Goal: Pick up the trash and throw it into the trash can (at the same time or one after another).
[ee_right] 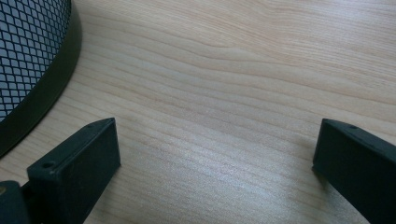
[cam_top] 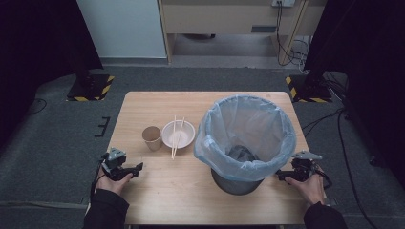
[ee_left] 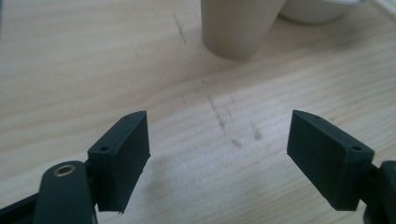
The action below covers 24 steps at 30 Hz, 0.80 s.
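A: Where are we in the job?

B: Start position, by the look of it. Left hand-held gripper (cam_top: 137,168) rests low at the near-left of the desk (cam_top: 157,191), jaws spread wide, nothing between them. Right hand-held gripper (cam_top: 282,176) sits at the near-right, just beside the base of the bin (cam_top: 239,183), jaws also wide apart and empty over bare wood.

A: What's to be cleared?

B: Paper cup (cam_top: 152,138), white bowl (cam_top: 178,134) and a pair of chopsticks (cam_top: 175,136) laid across the bowl, their near ends down on the desk. All three sit mid-desk, left of the bin. The cup stands upright, just beside the bowl. The bin has a blue liner (cam_top: 248,129) folded over its rim; something dark lies at the bottom, can't tell what.

A: Closest target?

B: The cup. In the left gripper view it stands straight ahead of the open jaws, a little way off.

A: Next move?

B: My read: left advances, brackets the cup wall, closes gently since thin paper will crush, then lifts above the liner rim before crossing over. Chopsticks are the awkward ones; thin and likely to roll.
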Tool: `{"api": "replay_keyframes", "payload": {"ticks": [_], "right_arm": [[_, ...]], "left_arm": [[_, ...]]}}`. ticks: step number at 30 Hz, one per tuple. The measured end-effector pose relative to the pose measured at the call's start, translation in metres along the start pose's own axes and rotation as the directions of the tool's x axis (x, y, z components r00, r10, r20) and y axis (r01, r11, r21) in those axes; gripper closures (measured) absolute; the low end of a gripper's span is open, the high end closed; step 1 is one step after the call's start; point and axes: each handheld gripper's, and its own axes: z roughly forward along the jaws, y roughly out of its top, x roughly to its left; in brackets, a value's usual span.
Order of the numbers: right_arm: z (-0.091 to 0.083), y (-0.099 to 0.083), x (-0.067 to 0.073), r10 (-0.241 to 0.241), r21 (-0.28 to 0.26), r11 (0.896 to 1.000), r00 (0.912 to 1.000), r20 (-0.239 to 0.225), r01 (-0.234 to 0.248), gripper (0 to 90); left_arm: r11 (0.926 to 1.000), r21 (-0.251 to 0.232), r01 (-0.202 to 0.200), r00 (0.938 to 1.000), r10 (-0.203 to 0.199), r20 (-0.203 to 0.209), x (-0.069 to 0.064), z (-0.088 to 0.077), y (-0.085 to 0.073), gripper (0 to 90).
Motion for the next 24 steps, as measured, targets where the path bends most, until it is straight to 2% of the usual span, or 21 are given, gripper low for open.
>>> {"api": "replay_keyframes", "payload": {"ticks": [6,7,8,9,10,11,16,17,18,20,21,24], "right_arm": [[0.000,0.000,0.000,0.000,0.000,1.000,1.0000,-0.001,0.000,0.9],[0.000,0.000,0.000,0.000,0.000,1.000,1.0000,-0.001,0.000,0.9],[0.000,0.000,0.000,0.000,0.000,1.000,1.0000,-0.001,0.000,0.9],[0.000,0.000,0.000,0.000,0.000,1.000,1.0000,-0.001,0.000,0.9],[0.000,0.000,0.000,-0.003,0.000,1.000,1.0000,-0.002,0.003,0.9],[0.000,0.000,0.000,-0.003,0.000,1.000,1.0000,-0.002,0.003,0.9],[0.000,0.000,0.000,-0.008,0.000,1.000,1.0000,-0.003,0.008,0.8],[0.000,0.000,0.000,-0.008,0.000,1.000,1.0000,-0.003,0.008,0.8],[0.000,0.000,0.000,-0.008,0.000,1.000,1.0000,-0.003,0.008,0.8],[0.000,0.000,0.000,-0.008,0.000,1.000,1.0000,-0.003,0.008,0.8],[0.000,0.000,0.000,-0.008,0.000,1.000,1.0000,-0.003,0.008,0.8],[0.000,0.000,0.000,-0.008,0.000,1.000,1.0000,-0.003,0.008,0.8]], "left_arm": [[0.9958,-0.087,0.028,0.9996,-0.029,-0.006,-0.002,-0.013,0.014,20.7],[0.9958,-0.087,0.028,0.9996,-0.029,-0.006,-0.002,-0.013,0.014,20.5],[0.9915,-0.127,0.026,0.9994,-0.029,-0.017,-0.003,-0.018,0.020,20.4],[0.9915,-0.127,0.026,0.9994,-0.029,-0.017,-0.003,-0.018,0.020,20.4],[0.9845,-0.173,0.031,0.9993,-0.034,-0.017,-0.003,-0.024,0.026,20.4],[0.9845,-0.173,0.031,0.9993,-0.034,-0.017,-0.003,-0.024,0.026,20.5],[0.9688,-0.243,0.050,0.9985,-0.054,-0.011,-0.005,-0.036,0.040,21.0],[0.9638,-0.261,0.056,0.9980,-0.062,-0.012,-0.005,-0.040,0.046,21.4],[0.9638,-0.261,0.056,0.9980,-0.062,-0.012,-0.005,-0.040,0.046,21.8],[0.9552,-0.288,0.067,0.9973,-0.072,-0.009,-0.004,-0.043,0.056,22.1],[0.9552,-0.288,0.067,0.9973,-0.072,-0.009,-0.004,-0.043,0.056,22.7],[0.9470,-0.313,0.073,0.9968,-0.079,-0.007,-0.003,-0.043,0.069,23.2]]}}
